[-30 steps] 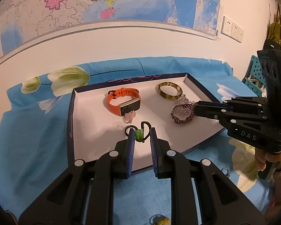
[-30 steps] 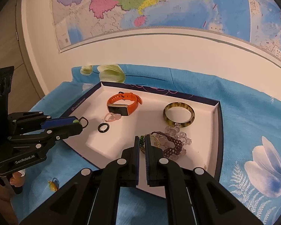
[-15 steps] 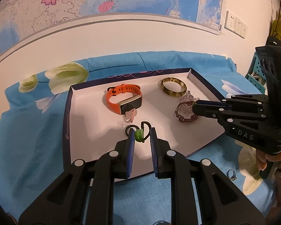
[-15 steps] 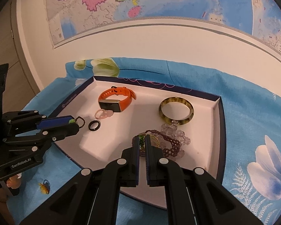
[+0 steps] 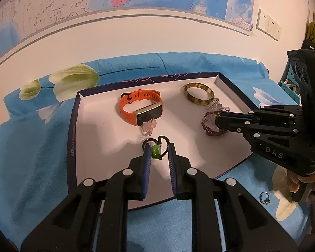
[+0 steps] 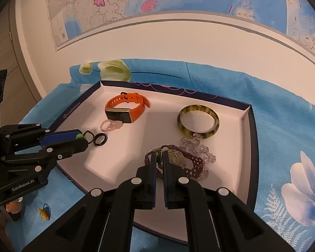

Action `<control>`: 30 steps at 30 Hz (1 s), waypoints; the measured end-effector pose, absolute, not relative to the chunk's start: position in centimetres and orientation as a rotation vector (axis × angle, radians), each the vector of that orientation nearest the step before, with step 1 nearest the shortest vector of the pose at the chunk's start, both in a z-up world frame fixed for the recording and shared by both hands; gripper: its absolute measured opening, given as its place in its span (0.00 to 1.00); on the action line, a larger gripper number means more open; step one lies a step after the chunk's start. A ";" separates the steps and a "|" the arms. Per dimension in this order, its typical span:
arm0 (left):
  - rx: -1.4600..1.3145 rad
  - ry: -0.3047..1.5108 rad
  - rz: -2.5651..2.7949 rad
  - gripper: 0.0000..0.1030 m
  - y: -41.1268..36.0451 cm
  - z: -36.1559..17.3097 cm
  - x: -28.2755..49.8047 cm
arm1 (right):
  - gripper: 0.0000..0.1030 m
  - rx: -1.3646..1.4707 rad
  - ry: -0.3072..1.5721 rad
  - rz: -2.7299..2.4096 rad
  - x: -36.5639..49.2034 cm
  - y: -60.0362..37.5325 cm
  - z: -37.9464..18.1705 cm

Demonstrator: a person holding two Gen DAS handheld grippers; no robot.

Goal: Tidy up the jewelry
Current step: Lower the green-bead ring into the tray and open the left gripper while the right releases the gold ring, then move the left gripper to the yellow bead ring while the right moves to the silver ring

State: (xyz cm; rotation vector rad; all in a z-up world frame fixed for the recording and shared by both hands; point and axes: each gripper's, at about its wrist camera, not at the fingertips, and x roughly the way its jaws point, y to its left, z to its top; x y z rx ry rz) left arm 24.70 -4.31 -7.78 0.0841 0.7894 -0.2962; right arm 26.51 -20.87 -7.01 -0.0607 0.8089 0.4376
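A white tray (image 5: 94, 138) with a dark blue rim lies on a blue floral cloth. My left gripper (image 5: 159, 149) is over its near part, jaws slightly apart, with a green bead on a black cord (image 5: 156, 150) between the fingers; it also shows in the right wrist view (image 6: 78, 136). A black ring (image 6: 100, 139) lies just beyond it. My right gripper (image 6: 159, 159) is shut on a small green and gold piece (image 6: 160, 160) over a dark red beaded bracelet (image 6: 191, 163).
The tray also holds an orange smartwatch (image 5: 140, 107), a pink ring (image 6: 109, 125), a brown bangle (image 6: 198, 121) and clear crystal beads (image 6: 197, 147). A silver ring (image 5: 264, 197) and a yellow trinket (image 6: 44, 213) lie on the cloth (image 6: 283, 130) outside.
Both grippers have moved a little farther in over the tray. The left gripper's jaws stand slightly wider around the green bead. The right stays shut.
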 end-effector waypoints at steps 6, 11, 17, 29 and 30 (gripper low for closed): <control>0.085 0.809 -0.298 0.17 -4.5 -8.3 25.2 | 0.05 -0.060 0.822 0.438 26.8 -20.7 -7.3; 0.085 0.823 -0.295 0.17 -4.5 -8.8 25.5 | 0.06 -0.061 0.820 0.437 26.8 -20.6 -7.4; 0.078 0.799 -0.291 0.21 -4.3 -8.3 24.8 | 0.08 -0.032 0.798 0.433 26.4 -21.3 -6.7; 0.041 0.702 -0.290 0.48 -1.9 -5.6 20.5 | 0.27 0.032 0.728 0.469 22.3 -23.7 -4.1; 0.042 0.697 -0.293 0.48 -1.7 -5.5 19.9 | 0.29 0.032 0.722 0.475 21.6 -23.9 -4.0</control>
